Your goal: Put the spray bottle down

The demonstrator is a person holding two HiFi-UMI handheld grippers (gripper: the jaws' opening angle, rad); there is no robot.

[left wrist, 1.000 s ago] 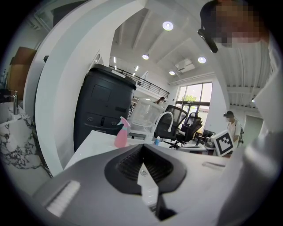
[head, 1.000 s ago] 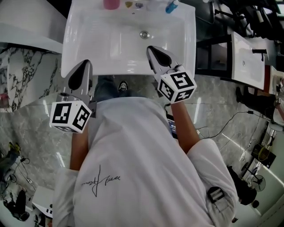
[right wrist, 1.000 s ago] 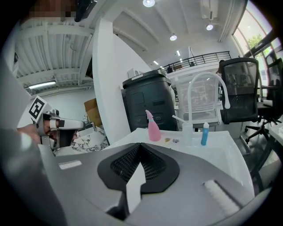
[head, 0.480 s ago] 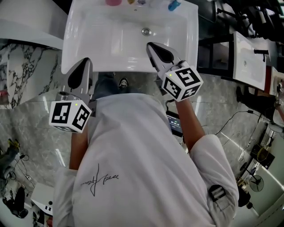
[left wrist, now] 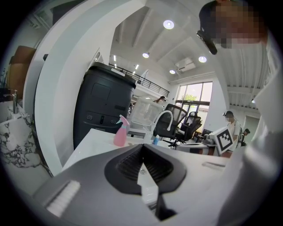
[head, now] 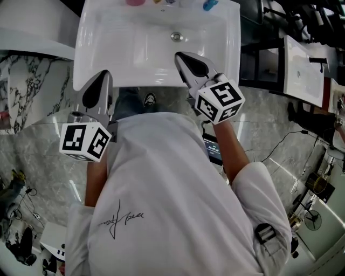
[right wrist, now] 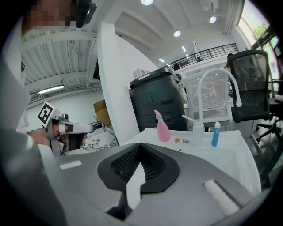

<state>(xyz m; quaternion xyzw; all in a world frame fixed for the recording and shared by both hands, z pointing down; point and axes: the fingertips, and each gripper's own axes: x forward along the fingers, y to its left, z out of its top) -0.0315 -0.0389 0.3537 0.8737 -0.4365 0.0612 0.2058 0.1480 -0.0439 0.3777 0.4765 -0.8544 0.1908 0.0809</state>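
**Head view.** A white sink (head: 124,48) fills the upper frame. The pink spray bottle (head: 135,2) stands on the sink's rear ledge at 12 o'clock, cut off by the top edge, with a blue bottle (head: 207,5) at about 1 o'clock from the drain (head: 176,36). The left gripper (head: 102,78) hangs over the sink's near left corner at 9 o'clock. The right gripper (head: 183,59) reaches over the basin's near right part. Both are well apart from the spray bottle. A person's white shirt (head: 161,205) covers the lower frame.

**Left gripper view.** The left gripper (left wrist: 142,149) has its jaws closed together at the tips, with nothing between them. The spray bottle (left wrist: 120,132) stands upright beyond them at 11 o'clock, on the sink ledge. The white faucet (left wrist: 166,115) arches at 1 o'clock, the blue bottle (left wrist: 155,140) at its base. A dark bin (left wrist: 104,106) rises behind the ledge.

**Right gripper view.** The right gripper (right wrist: 140,148) is closed and empty — its tips meet. The spray bottle (right wrist: 162,128) stands upright at 12 o'clock on the far ledge, untouched. To the right come the faucet (right wrist: 216,75) and the blue bottle (right wrist: 216,133). The dark bin (right wrist: 159,103) stands behind. The left gripper (right wrist: 73,128) shows at 9 o'clock.
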